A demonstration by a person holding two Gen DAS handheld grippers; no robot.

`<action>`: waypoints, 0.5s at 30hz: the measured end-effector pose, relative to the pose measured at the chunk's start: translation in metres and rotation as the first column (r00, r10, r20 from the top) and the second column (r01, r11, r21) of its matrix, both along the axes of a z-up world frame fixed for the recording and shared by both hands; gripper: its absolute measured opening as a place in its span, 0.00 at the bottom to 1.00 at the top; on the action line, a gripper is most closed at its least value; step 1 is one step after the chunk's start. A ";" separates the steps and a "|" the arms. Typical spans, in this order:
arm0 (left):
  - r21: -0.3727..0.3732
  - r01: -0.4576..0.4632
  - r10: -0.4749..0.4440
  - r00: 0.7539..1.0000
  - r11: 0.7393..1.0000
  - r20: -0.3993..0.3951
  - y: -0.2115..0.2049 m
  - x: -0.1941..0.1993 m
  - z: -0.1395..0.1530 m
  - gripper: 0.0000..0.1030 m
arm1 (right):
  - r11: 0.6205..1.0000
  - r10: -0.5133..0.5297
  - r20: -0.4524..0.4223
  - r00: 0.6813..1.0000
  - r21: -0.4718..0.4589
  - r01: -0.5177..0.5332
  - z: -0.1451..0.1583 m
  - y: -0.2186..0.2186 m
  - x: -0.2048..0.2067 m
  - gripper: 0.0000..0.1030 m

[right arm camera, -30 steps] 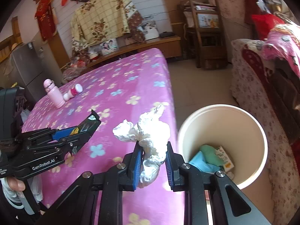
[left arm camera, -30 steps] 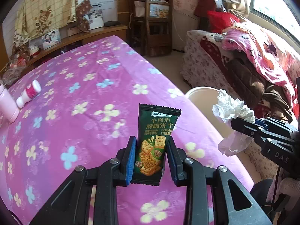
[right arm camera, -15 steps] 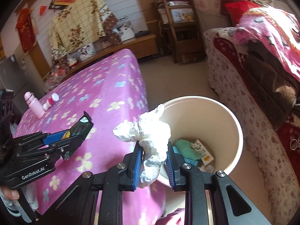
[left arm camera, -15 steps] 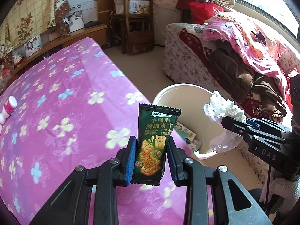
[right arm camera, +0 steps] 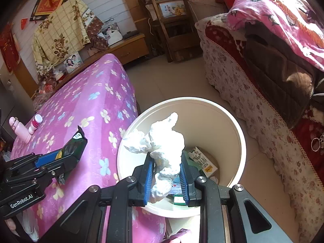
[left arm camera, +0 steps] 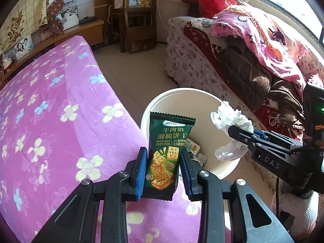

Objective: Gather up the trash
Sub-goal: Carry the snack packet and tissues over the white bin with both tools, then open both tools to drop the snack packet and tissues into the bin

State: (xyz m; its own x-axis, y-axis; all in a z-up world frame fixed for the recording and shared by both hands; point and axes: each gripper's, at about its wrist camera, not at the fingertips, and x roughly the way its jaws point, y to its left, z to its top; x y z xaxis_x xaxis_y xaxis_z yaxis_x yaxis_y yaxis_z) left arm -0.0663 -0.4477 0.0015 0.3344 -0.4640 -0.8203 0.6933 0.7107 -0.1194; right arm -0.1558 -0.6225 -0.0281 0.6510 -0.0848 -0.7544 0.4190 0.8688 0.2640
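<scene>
Above the cream bin (right arm camera: 239, 133) beside the purple floral bed (left arm camera: 50, 105), the right gripper (right arm camera: 166, 174) clamps a crumpled white tissue (right arm camera: 162, 141); at the bin's rim, the left gripper (left arm camera: 163, 174) pinches an upright green biscuit packet (left arm camera: 167, 147).

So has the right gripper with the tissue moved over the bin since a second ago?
Yes. The right gripper, shut on the crumpled tissue, has moved off the pink flowered bedspread and now hangs over the open cream bin.
</scene>
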 end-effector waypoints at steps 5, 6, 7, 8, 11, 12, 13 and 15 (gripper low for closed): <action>-0.004 0.003 -0.003 1.000 1.000 -0.001 -0.008 0.001 -0.005 0.32 | 1.000 -0.014 -0.008 1.000 0.003 0.014 -0.007 -0.005 0.002 0.26; -0.006 0.003 -0.003 1.000 1.000 -0.003 -0.009 0.002 -0.005 0.32 | 1.000 -0.016 -0.008 1.000 0.005 0.016 -0.008 -0.006 0.002 0.26; -0.007 0.003 -0.003 1.000 1.000 -0.004 -0.011 0.002 -0.006 0.32 | 1.000 -0.020 -0.009 1.000 0.005 0.020 -0.009 -0.007 0.002 0.26; -0.008 0.003 -0.003 1.000 1.000 -0.004 -0.012 0.002 -0.006 0.32 | 1.000 -0.023 -0.010 1.000 0.006 0.023 -0.010 -0.008 0.002 0.26; -0.011 0.004 -0.004 1.000 1.000 -0.001 -0.015 0.002 -0.007 0.33 | 0.999 -0.038 -0.018 0.999 0.019 0.039 -0.012 -0.012 0.004 0.26; -0.013 0.005 -0.005 1.000 1.000 0.000 -0.016 0.002 -0.007 0.34 | 0.999 -0.039 -0.018 0.999 0.027 0.040 -0.013 -0.013 0.004 0.26; -0.014 0.006 -0.006 1.000 1.000 0.001 -0.017 0.002 -0.007 0.35 | 0.999 -0.042 -0.016 0.999 0.034 0.042 -0.013 -0.015 0.004 0.26; -0.020 0.006 -0.006 1.000 1.000 0.001 -0.017 0.003 -0.006 0.40 | 0.998 -0.049 -0.018 0.999 0.041 0.049 -0.013 -0.017 0.005 0.26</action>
State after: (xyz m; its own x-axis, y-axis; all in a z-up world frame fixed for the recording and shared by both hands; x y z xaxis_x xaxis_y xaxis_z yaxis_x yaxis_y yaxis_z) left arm -0.0635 -0.4643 -0.0046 0.3318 -0.4826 -0.8106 0.6979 0.7037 -0.1333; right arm -0.1507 -0.6392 -0.0416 0.6342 -0.0850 -0.7685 0.4654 0.8357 0.2916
